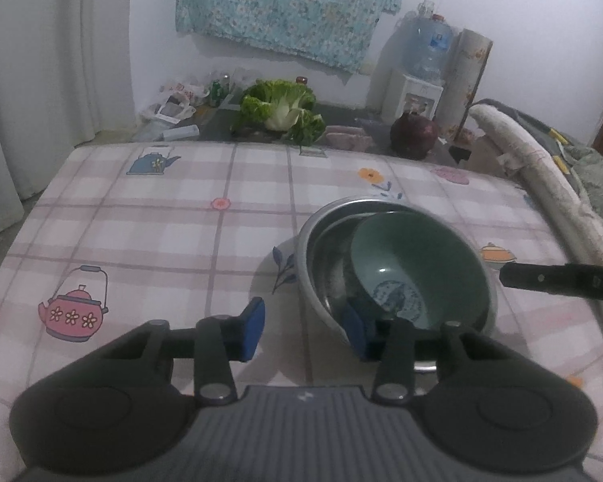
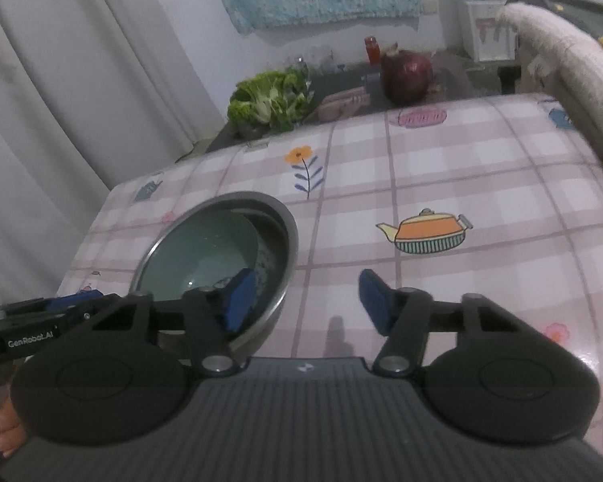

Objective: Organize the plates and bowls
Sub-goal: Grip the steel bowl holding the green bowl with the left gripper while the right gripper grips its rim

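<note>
A green ceramic bowl with a blue motif inside sits tilted in a larger steel bowl on the checked tablecloth. My left gripper is open and empty, its right pad at the steel bowl's near rim. In the right wrist view the steel bowl with the green bowl inside lies to the left. My right gripper is open and empty, its left pad over the steel bowl's near rim. The right gripper's body shows in the left wrist view at the right edge.
The table bears a pink checked cloth with teapot prints. Behind it a dark low surface holds a leafy cabbage, a dark red round object and bags. A padded chair back stands right, curtains left.
</note>
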Demonstrator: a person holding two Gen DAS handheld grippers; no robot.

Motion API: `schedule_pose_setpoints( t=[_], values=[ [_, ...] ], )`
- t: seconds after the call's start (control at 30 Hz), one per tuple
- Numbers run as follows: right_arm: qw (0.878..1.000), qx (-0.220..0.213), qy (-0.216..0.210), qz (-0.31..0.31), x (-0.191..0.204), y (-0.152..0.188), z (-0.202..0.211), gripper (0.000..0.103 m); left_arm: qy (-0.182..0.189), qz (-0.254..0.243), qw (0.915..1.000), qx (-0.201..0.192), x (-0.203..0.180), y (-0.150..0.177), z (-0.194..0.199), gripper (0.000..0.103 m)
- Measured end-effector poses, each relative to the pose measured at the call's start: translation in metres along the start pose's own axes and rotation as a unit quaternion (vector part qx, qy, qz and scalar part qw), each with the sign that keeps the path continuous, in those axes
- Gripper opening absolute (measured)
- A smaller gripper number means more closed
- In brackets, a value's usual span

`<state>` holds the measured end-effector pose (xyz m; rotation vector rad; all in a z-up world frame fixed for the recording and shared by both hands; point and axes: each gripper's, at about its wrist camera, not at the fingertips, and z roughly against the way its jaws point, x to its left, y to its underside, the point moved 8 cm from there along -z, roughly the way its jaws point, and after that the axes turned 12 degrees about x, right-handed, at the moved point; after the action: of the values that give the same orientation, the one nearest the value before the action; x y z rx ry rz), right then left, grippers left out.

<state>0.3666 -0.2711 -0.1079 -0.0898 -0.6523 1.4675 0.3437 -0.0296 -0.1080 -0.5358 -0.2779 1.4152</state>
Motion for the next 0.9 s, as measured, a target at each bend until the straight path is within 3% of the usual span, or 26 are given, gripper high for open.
schedule_pose_setpoints(
  t=[0.27,0.7,0.9],
  values=[
    [1.0,0.019,-0.005,0.004,-0.002,-0.006,-0.022,0.045,0.017,0.0,0.9996,0.022,0.002,-0.005,-0.023,0.044],
    [0.999,0.037,-0.026,0.002,0.0,-0.016,-0.052,0.03,0.012,-0.004,0.9994,0.032,0.001,-0.011,-0.044,0.043],
    [0.998,0.04,-0.045,-0.017,-0.003,-0.018,-0.06,0.029,0.013,0.003,0.9994,0.031,0.003,-0.013,-0.05,0.041]
  ],
)
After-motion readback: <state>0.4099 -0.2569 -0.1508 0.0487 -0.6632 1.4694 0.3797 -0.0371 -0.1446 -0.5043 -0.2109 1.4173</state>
